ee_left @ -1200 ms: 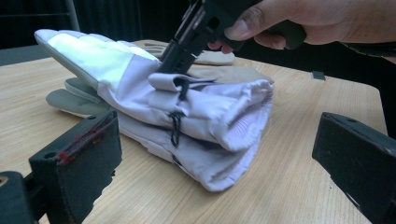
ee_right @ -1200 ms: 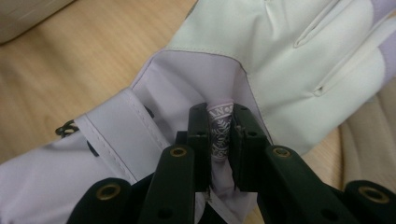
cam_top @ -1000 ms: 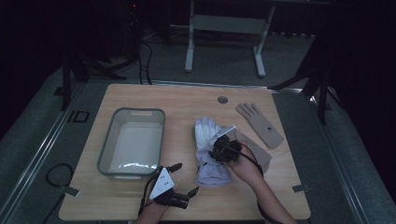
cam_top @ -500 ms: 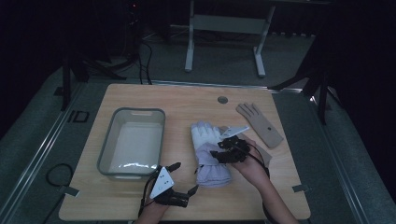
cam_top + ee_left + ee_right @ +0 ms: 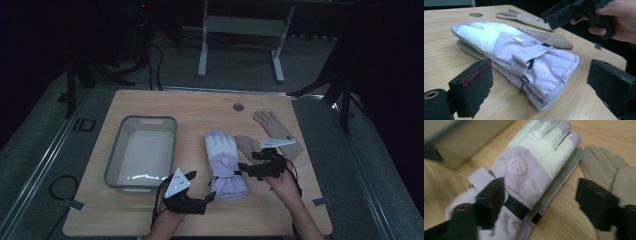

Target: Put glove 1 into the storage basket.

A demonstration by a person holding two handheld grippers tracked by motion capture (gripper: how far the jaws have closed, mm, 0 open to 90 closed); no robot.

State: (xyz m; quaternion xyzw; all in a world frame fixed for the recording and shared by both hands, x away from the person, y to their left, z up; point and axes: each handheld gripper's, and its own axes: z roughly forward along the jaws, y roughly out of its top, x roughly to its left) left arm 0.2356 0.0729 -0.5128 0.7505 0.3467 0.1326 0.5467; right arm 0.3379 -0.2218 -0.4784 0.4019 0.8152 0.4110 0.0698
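Since a second ago the right gripper (image 5: 248, 169) has slid off the lilac gloves (image 5: 224, 165) toward their right edge, its jaws just opening with nothing pinched between them; the left gripper (image 5: 212, 198) has lifted a bit near the front edge of the table (image 5: 200, 107).

Left to right in the high view: grey bin (image 5: 141, 152) sits left of centre, long side running away from the person. Left gripper is just in front of the bin's near right corner, white three-cornered plate on top, jaws pointing right at the cuff end of the gloves, spread wide, not touching. In the left gripper view the cuff (image 5: 554, 72) lies between the two black jaws but apart from both.

Lilac gloves are stacked as a pair at the table's middle, fingers away from the person, cuffs toward the front edge, flat on the wood. White fingers and a round badge (image 5: 517, 166) show in the right gripper view.

Right gripper sits at the gloves' right side near the wrist strap, jaws wide apart, gripping nothing; the strap area shows between them in its own view.

Tan gloves (image 5: 275, 131) lie farther right, one partly tucked under the right hand (image 5: 285, 182), the other angled toward the far right corner. Small round hole (image 5: 238, 107) near the far edge.
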